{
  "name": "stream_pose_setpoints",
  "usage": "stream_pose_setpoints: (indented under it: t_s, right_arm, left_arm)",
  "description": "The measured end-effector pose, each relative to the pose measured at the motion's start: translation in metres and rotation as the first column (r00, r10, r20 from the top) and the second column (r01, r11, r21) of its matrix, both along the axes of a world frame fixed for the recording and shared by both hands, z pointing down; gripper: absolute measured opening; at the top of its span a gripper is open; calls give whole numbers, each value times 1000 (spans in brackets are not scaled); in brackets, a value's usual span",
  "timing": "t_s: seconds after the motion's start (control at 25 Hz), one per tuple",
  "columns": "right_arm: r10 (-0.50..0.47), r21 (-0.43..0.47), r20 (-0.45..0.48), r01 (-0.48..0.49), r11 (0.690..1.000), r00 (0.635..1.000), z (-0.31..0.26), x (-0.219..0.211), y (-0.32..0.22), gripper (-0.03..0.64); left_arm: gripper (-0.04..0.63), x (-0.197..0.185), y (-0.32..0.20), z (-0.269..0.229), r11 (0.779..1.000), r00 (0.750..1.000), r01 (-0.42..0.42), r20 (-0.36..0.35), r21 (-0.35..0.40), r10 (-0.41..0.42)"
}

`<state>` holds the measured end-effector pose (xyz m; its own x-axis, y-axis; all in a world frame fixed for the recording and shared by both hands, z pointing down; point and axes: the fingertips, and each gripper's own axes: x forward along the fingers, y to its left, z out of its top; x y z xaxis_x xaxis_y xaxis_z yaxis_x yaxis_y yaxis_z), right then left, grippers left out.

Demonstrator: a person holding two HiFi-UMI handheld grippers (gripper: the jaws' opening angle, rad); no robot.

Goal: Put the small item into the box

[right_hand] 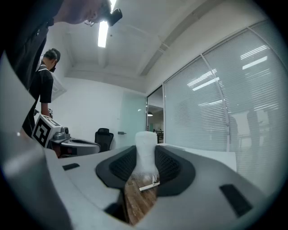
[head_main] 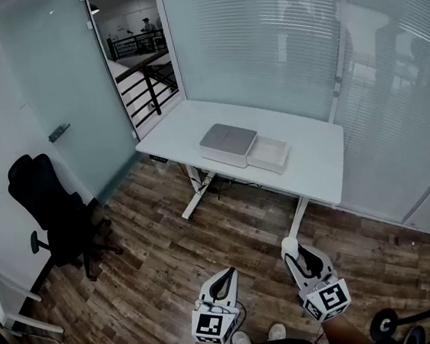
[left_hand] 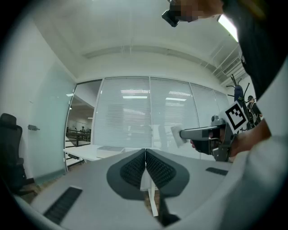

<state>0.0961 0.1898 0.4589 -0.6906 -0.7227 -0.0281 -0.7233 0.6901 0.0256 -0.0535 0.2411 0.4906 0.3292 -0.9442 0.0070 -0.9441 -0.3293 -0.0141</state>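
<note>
The box stands on the white table (head_main: 318,165) far ahead of me: a grey lidded part (head_main: 229,144) with an open white tray (head_main: 268,154) beside it. My right gripper (head_main: 290,248) is held low over the floor, shut on a small white item (right_hand: 145,143) that stands up between its pads. That item (left_hand: 176,134) also shows in the left gripper view, at the tip of the right gripper. My left gripper (head_main: 227,275) hangs beside it with its jaws shut together (left_hand: 145,156) and nothing in them. Both grippers are well short of the table.
A black office chair (head_main: 49,205) stands at the left on the wood floor (head_main: 172,272). Glass walls with blinds (head_main: 261,39) run behind the table, and an open doorway (head_main: 136,53) lies at the far left. A black stand base (head_main: 390,323) sits at the lower right.
</note>
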Motion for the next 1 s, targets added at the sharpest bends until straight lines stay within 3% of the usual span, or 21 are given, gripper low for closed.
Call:
stream_pose_setpoints:
  t_s: [0.44, 0.6, 0.8, 1.0]
  right_arm:
    - [-3, 5, -13, 3, 1000, 1000, -1, -4, -7, 137]
    - [-1, -8, 24, 1, 1000, 1000, -3, -11, -12, 143]
    - [-17, -29, 60, 19, 999, 998, 2, -27, -6, 144]
    - [-19, -52, 60, 22, 998, 998, 11, -38, -10, 144]
  left_arm:
    - [14, -2, -7, 3, 1000, 1000, 18, -17, -13, -18]
    - [12, -12, -11, 2, 1000, 999, 27, -26, -12, -27]
    - [14, -24, -5, -2, 999, 999, -6, -40, 38, 7]
    - [12, -34, -11, 17, 1000, 999, -11, -52, -22, 9]
